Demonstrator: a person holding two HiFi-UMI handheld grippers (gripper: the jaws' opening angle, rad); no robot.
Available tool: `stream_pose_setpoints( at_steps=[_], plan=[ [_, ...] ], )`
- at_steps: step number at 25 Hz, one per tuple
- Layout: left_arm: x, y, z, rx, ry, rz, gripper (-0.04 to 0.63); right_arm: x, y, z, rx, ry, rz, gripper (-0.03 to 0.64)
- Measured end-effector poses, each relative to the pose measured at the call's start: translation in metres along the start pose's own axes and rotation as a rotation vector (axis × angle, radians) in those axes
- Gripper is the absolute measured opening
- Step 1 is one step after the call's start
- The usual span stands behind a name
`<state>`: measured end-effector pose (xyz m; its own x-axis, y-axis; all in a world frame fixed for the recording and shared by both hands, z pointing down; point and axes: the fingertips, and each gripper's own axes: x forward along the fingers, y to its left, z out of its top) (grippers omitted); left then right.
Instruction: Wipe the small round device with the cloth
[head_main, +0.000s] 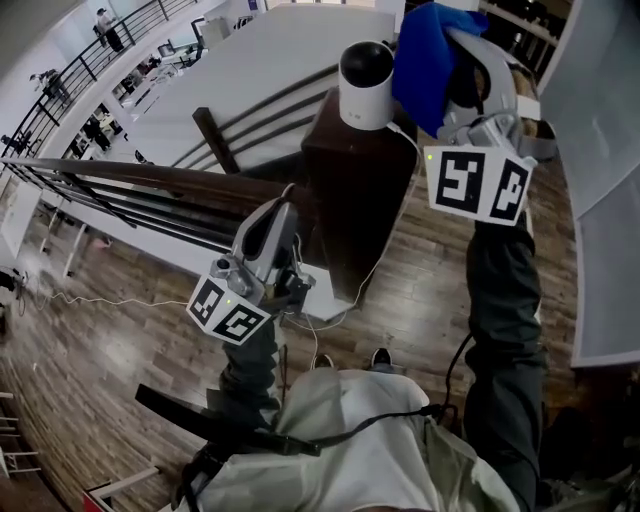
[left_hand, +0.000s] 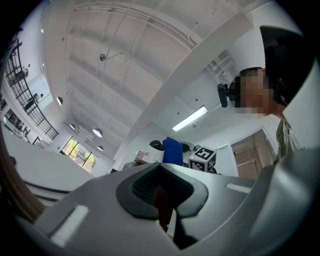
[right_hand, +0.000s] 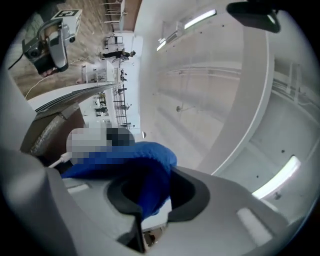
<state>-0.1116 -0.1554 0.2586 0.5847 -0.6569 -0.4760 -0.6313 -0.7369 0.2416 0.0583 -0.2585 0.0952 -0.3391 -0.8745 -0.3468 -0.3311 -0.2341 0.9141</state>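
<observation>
The small round device (head_main: 366, 85), white with a black top, stands on a dark wooden post (head_main: 360, 190). Just right of it hangs the blue cloth (head_main: 428, 60), with my right gripper (head_main: 452, 62) shut on it. In the right gripper view the cloth (right_hand: 142, 167) is clamped between the jaws of the right gripper (right_hand: 150, 205) and drapes toward the device (right_hand: 92, 142), close beside it. My left gripper (head_main: 268, 232) is lower and left of the post, pointing up, its jaws shut on nothing. The left gripper view looks over the left gripper (left_hand: 162, 192) at the device (left_hand: 156, 145) and cloth (left_hand: 172, 151).
A white cable (head_main: 385, 235) runs from the device down the post's side. A dark railing (head_main: 120, 190) with a wooden handrail runs left from the post over a drop to a lower floor. Wood flooring (head_main: 420, 300) lies under the person's shoes (head_main: 380, 358).
</observation>
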Motion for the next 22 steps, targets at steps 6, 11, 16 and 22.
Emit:
stream_pose_setpoints(
  at_steps=[6, 11, 16, 22],
  plan=[
    [-0.004, -0.006, -0.007, -0.002, 0.005, 0.008, -0.009, -0.014, 0.048, 0.004, -0.012, 0.001, 0.063, 0.077],
    [-0.004, 0.003, -0.011, -0.016, 0.010, 0.029, -0.009, -0.032, 0.082, 0.006, 0.040, -0.001, 0.204, 0.077],
    [0.003, -0.001, -0.017, -0.024, 0.009, 0.017, -0.009, -0.060, 0.083, 0.012, 0.259, -0.084, 0.249, 0.077],
    [0.005, -0.008, -0.023, -0.028, 0.008, 0.009, -0.009, -0.125, 0.041, 0.011, 0.868, -0.255, 0.154, 0.077]
  ],
)
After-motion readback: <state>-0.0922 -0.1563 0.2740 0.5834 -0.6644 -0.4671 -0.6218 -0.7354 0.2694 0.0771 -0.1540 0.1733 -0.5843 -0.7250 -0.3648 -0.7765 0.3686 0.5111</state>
